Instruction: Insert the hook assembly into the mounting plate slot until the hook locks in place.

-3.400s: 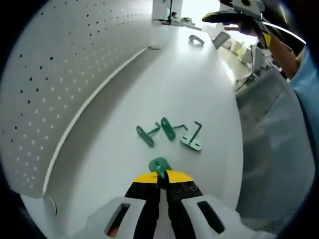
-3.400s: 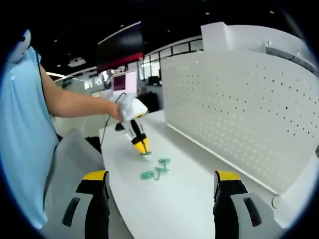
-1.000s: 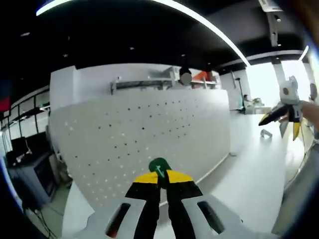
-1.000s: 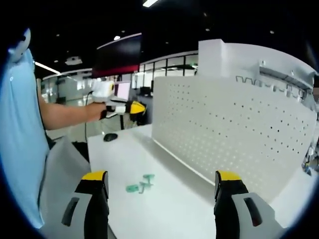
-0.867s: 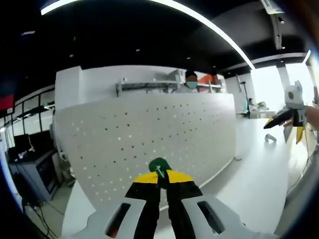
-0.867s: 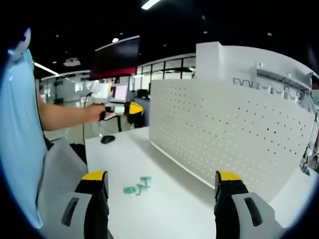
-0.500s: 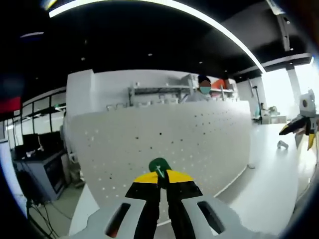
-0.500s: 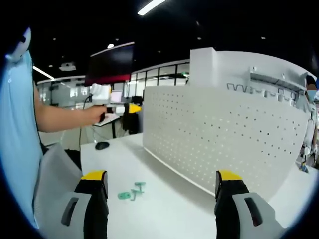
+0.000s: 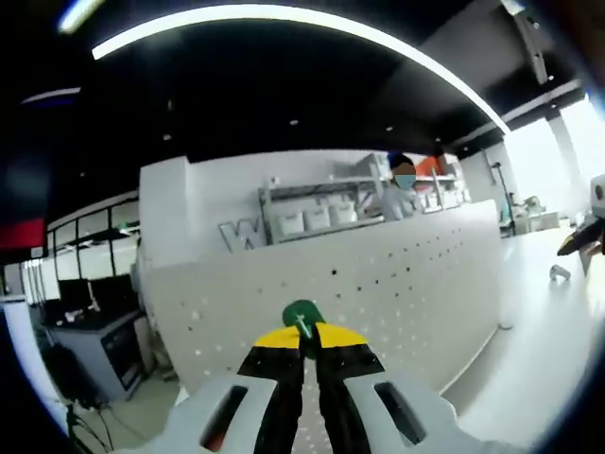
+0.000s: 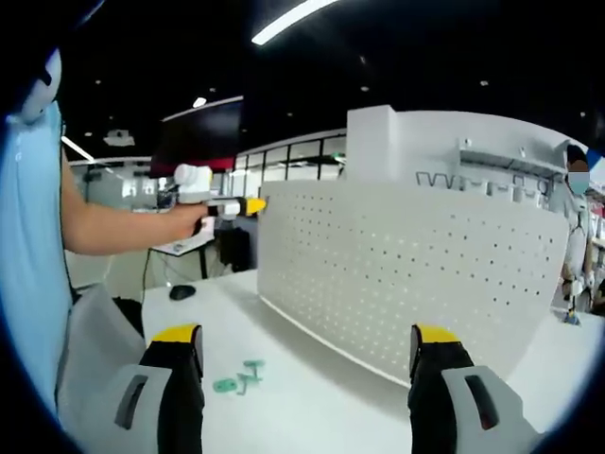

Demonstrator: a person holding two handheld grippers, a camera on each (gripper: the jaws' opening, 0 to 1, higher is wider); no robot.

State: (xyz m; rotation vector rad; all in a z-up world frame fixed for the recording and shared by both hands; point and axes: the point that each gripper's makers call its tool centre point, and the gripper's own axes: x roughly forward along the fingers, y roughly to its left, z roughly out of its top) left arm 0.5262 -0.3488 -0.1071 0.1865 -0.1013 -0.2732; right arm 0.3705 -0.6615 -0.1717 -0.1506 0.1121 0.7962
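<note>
Your left tool (image 9: 304,339) is clamped on a green hook (image 9: 302,316), raised in front of the white pegboard (image 9: 378,293). Your right tool (image 10: 307,364) stands wide apart, holding nothing, above the white surface (image 10: 321,402). Three spare green hooks (image 10: 238,375) lie on that surface, near the pegboard's foot.

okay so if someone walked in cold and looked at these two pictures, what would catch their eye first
Probably the big white pegboard, standing upright along the far side of the white table in the right gripper view. Next, the left gripper, shut on a small green hook and raised toward that board. Three more green hooks lie on the table near the right gripper, whose jaws stand wide open.
</note>
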